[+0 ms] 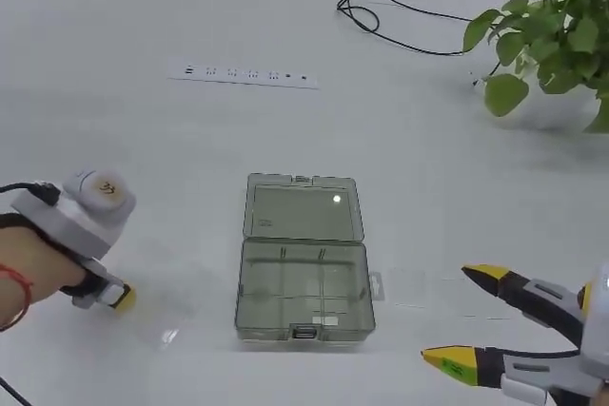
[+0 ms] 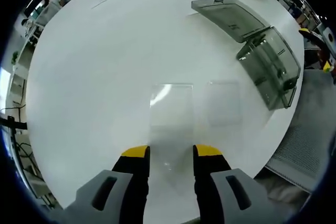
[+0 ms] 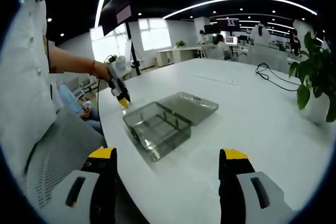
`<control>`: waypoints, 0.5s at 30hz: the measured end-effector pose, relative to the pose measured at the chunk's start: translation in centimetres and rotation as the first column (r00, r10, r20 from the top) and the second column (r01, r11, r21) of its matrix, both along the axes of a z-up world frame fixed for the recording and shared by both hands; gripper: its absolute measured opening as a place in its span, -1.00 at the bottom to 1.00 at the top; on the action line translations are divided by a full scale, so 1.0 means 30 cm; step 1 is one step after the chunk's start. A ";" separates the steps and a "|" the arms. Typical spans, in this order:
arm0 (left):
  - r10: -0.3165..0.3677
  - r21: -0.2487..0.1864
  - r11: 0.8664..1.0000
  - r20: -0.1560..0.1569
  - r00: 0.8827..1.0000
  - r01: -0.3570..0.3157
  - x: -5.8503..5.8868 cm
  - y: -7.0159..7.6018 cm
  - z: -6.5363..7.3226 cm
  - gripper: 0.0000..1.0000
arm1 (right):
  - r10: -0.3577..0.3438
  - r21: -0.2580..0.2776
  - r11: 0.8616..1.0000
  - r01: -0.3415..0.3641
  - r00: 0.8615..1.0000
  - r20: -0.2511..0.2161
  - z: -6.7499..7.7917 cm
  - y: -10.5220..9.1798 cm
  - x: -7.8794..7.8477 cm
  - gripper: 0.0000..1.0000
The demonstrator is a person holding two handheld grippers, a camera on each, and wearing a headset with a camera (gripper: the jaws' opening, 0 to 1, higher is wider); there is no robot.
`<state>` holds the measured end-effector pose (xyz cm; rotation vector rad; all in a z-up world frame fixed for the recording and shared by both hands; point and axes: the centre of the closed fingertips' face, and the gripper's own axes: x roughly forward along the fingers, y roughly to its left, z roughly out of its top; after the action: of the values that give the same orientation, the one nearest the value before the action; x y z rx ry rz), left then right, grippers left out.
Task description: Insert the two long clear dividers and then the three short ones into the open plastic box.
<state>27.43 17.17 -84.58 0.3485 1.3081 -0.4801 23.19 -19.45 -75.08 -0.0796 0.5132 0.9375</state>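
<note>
The smoky clear plastic box (image 1: 304, 278) lies open at the table's near middle, its lid (image 1: 303, 208) folded back flat. Thin upright strips run lengthwise inside the tray. In the left gripper view a clear divider (image 2: 171, 106) lies flat on the table just ahead of my left gripper (image 2: 170, 153), which stands open above it. A second clear divider (image 2: 223, 103) lies beside the first, and the box (image 2: 270, 64) sits beyond. My left gripper (image 1: 119, 299) hovers left of the box. My right gripper (image 1: 461, 319) is wide open right of it, near faint clear pieces (image 1: 411, 287).
A white power strip (image 1: 243, 73), a black cable (image 1: 381, 16) and a potted plant (image 1: 552, 26) sit at the back of the table. The table's near edge runs just below the box. A mesh chair (image 3: 58, 150) stands at that edge.
</note>
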 end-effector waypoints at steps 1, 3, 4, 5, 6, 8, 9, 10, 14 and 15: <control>0.008 -0.004 1.000 -0.001 1.000 -0.008 0.000 0.001 0.001 -0.38 | 0.001 0.000 1.000 -0.001 1.000 0.000 0.000 0.001 -0.001 0.60; 0.009 -0.015 1.000 -0.002 1.000 -0.009 -0.002 0.000 0.002 -0.38 | 0.004 -0.001 1.000 -0.004 1.000 0.001 0.000 0.002 -0.002 0.60; 0.004 -0.019 1.000 -0.003 1.000 -0.004 -0.004 -0.001 0.003 -0.38 | 0.005 -0.002 1.000 -0.005 1.000 -0.001 -0.001 0.002 -0.003 0.60; 0.001 -0.023 1.000 -0.003 1.000 -0.001 -0.005 -0.001 0.003 -0.38 | 0.005 -0.004 1.000 -0.005 1.000 -0.002 -0.003 0.001 -0.004 0.60; -0.001 -0.025 1.000 -0.005 1.000 0.001 -0.006 -0.002 0.003 -0.38 | 0.005 -0.005 1.000 -0.005 1.000 -0.003 -0.004 0.000 -0.004 0.60; -0.003 -0.028 1.000 -0.010 1.000 0.003 -0.008 -0.003 0.003 -0.38 | 0.005 -0.004 1.000 -0.005 1.000 -0.005 -0.006 0.000 -0.005 0.60; -0.004 -0.029 1.000 -0.010 1.000 0.003 -0.008 -0.003 0.003 -0.38 | 0.005 -0.004 1.000 -0.005 1.000 -0.003 -0.005 0.001 -0.005 0.60; -0.003 -0.029 1.000 -0.011 1.000 0.003 -0.008 -0.003 0.003 -0.38 | 0.006 -0.005 1.000 -0.006 1.000 -0.002 -0.005 0.002 -0.004 0.60; -0.010 -0.022 1.000 -0.014 1.000 0.009 -0.009 -0.004 0.002 -0.38 | 0.003 -0.001 1.000 -0.003 1.000 0.001 -0.001 0.003 0.000 0.60; -0.007 -0.021 1.000 -0.013 1.000 0.007 -0.009 -0.004 0.002 -0.37 | 0.003 -0.001 1.000 -0.003 1.000 0.001 -0.001 0.002 0.000 0.60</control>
<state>27.17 17.05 -84.52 0.3327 1.3142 -0.5022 23.19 -19.38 -75.10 -0.0822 0.5128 0.9399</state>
